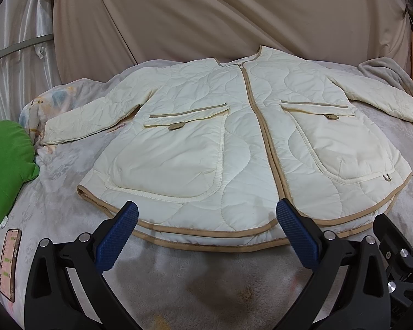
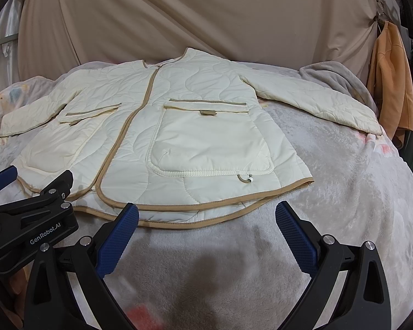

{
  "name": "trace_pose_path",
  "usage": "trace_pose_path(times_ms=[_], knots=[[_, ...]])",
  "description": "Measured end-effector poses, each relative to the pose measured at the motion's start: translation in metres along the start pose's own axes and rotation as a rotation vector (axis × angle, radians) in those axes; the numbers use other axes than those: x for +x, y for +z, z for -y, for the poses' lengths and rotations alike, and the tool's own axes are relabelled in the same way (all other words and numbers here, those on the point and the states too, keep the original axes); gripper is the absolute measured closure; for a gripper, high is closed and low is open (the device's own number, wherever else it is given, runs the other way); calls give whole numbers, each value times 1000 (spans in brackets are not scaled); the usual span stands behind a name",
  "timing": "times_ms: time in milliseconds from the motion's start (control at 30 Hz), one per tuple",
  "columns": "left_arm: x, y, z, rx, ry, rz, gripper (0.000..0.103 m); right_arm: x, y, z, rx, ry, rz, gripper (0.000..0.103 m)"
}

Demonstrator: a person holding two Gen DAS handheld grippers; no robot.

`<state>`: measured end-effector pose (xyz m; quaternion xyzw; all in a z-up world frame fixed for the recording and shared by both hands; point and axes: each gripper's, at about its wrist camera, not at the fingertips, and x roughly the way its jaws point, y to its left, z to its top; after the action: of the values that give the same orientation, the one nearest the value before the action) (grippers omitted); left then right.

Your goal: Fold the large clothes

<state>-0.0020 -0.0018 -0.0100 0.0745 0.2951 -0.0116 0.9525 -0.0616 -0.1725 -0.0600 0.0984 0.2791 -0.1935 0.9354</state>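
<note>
A cream quilted jacket (image 1: 234, 143) with tan binding lies flat and face up on the bed (image 1: 206, 275), zipped shut, hem nearest and collar farthest. Both sleeves spread outward to the sides. Two large patch pockets with tan-trimmed flaps sit on the front. Its rounded hem lies just ahead of the left gripper (image 1: 206, 229) and ahead of the right gripper (image 2: 206, 229).

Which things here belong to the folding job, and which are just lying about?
Belonging to the job:
cream quilted jacket, spread flat and zipped
left gripper, open
right gripper, open
grey blanket under the jacket

Just lying about:
green cushion
phone
orange garment, hanging
</note>
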Motion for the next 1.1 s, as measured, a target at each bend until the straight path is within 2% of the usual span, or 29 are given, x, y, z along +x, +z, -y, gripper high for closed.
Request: trace_pose_path(times_ms=[233,333,433,567,733,833,933,1100], knots=[[0,-1,-3,-2,-10,-3,5,1,0,1,3,8,-4,5],[1,-1,-13,-23,-40,-17,5,1,3,9,13,49,-27,5],[0,5,-30,-30,-47,-25,5,-5,16,36,31,98,-44,5],[-3,29,-62,-28,3,-2,5,-2,50,105,112,116,-57,5],[12,59,-91,-31,42,9,5,35,95,215,256,-14,-18,5],[31,73,-110,-92,-16,-31,5,75,113,283,390,-97,-24,7],[48,81,-121,-157,-78,-62,5,116,122,349,567,-113,-27,8],[70,92,-132,-195,-69,-68,5,163,130,409,733,-220,-36,10]])
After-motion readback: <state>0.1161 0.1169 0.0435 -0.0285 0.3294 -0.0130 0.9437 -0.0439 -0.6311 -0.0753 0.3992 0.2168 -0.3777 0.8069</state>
